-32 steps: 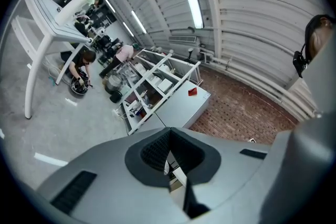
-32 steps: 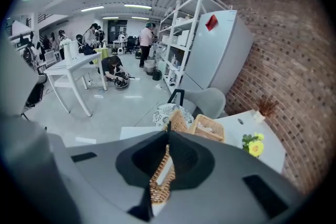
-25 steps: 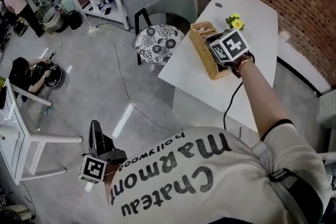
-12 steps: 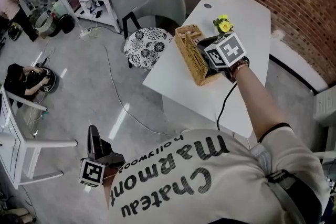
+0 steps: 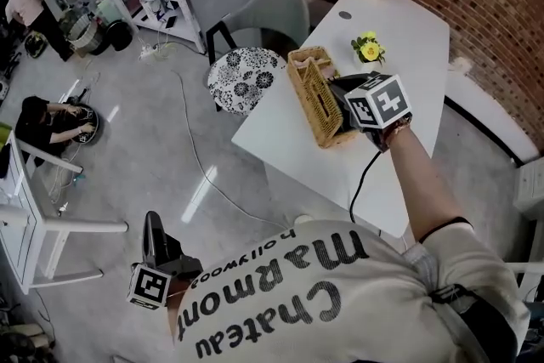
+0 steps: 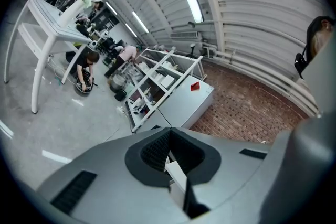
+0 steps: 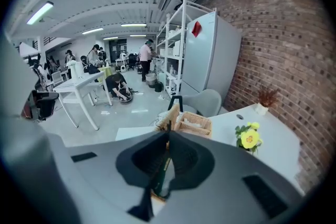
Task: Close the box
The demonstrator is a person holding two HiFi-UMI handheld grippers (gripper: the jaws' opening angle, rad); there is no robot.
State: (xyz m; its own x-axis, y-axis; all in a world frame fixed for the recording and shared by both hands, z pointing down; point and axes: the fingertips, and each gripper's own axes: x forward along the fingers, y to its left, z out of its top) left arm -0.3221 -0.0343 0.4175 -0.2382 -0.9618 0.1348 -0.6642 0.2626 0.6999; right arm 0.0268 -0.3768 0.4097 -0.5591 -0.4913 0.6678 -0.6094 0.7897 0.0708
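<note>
The big white table (image 5: 408, 38) holds a tan woven wicker box (image 7: 195, 124), which sits near the table's edge, close to the grey chair (image 5: 272, 13). The box's flat woven lid (image 7: 170, 115) stands up on its long side, so the box is not closed yet. Your right gripper (image 7: 167, 139) is right at the box. Its jaws are nearly together and pinch the thin edge of that lid, and the lid runs up and away from the jaws toward the box. To do this step well, swing the lid over the open top in a slow curve and let it turn on its joined side. Do not pull the lid toward you, because I think the light box could slide or tip off the edge. Lower the lid until it lies flat, and let go only then. Watch the small yellow flower (image 5: 368, 48) just behind the box, so your arm does not knock it. Your left gripper (image 5: 153, 225) hangs low by your side, well away from the table, with its jaws together and nothing in them. You could bring it up to steady the box.
</note>
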